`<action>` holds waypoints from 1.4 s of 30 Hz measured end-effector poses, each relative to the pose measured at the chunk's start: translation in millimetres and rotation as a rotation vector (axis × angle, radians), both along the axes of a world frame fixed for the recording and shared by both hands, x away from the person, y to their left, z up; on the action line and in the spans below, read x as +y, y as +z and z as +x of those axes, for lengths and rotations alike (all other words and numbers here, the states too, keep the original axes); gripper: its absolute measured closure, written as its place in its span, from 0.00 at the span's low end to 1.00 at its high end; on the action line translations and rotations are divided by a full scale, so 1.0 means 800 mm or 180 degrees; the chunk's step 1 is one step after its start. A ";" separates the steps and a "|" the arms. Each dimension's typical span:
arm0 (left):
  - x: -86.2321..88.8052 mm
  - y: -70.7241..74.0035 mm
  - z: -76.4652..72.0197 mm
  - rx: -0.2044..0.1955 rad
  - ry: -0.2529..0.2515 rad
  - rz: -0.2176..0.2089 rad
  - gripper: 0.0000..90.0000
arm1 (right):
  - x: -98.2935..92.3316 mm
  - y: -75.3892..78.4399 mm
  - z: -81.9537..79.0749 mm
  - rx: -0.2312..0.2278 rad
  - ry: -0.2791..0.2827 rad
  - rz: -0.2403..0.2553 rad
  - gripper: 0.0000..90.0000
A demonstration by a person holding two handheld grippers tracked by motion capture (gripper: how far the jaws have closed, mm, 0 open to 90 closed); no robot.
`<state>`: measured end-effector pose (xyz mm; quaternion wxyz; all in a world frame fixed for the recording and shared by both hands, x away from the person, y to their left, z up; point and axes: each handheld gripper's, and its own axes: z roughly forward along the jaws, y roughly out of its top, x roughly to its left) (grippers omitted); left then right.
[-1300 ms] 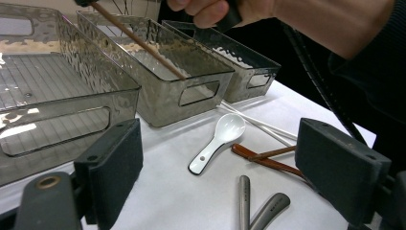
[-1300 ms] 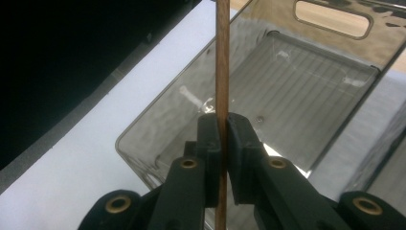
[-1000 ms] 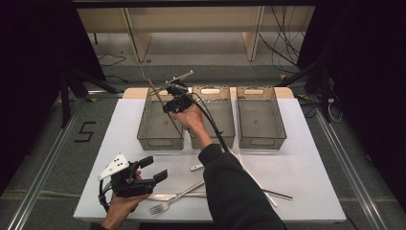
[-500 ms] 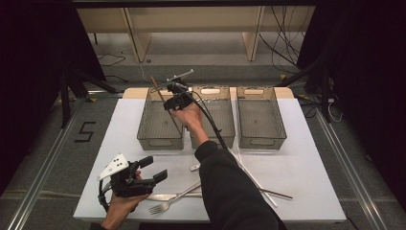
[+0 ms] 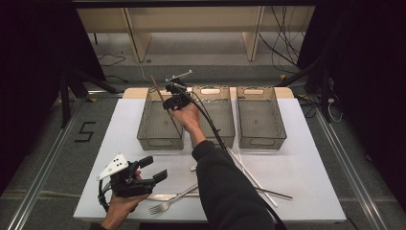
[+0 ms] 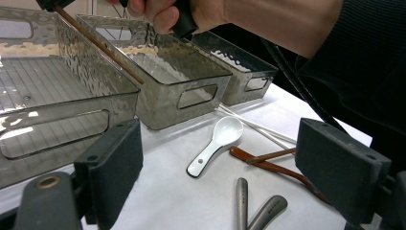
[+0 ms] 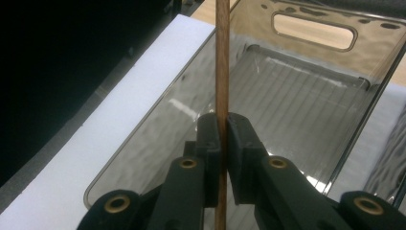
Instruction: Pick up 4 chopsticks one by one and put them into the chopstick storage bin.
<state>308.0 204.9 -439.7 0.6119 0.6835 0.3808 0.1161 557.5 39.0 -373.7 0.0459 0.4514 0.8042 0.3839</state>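
Over the left bin (image 5: 160, 120), with the right gripper (image 7: 223, 143) clamped on the chopstick (image 7: 222, 72), lower until level with the floor, then release gently; left gripper (image 6: 215, 191), wide and empty, best kept parked above the tabletop (image 5: 306, 172).

In the right gripper view the brown chopstick (image 7: 222, 72) is cut off by the top edge and by the bottom edge, so neither of its ends can be seen, and the left tray (image 7: 306, 91) is cut at the top and the right. In the left gripper view the two metal handles (image 6: 253, 206) run out of the bottom edge, so what cutlery they belong to cannot be told. In the high view the sleeve (image 5: 230, 187) covers the middle of the cutlery on the table (image 5: 311, 163).
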 end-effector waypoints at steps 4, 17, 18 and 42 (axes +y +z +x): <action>0.000 0.000 0.000 -0.0007 -0.0005 0.0007 0.18 | 0.002 -0.002 0.000 -0.0033 -0.0031 0.0003 0.94; 0.000 0.001 -0.001 -0.0013 -0.0013 -0.0006 0.18 | 0.009 -0.013 0.001 -0.0038 -0.0087 -0.0037 0.94; 0.000 0.001 -0.001 -0.0012 -0.0015 -0.0009 0.18 | 0.008 -0.014 0.001 -0.0035 -0.0090 -0.0033 0.94; 0.000 0.000 0.000 0.0010 -0.0001 0.0008 0.18 | -0.040 0.018 -0.030 -0.0083 0.0310 0.0084 0.47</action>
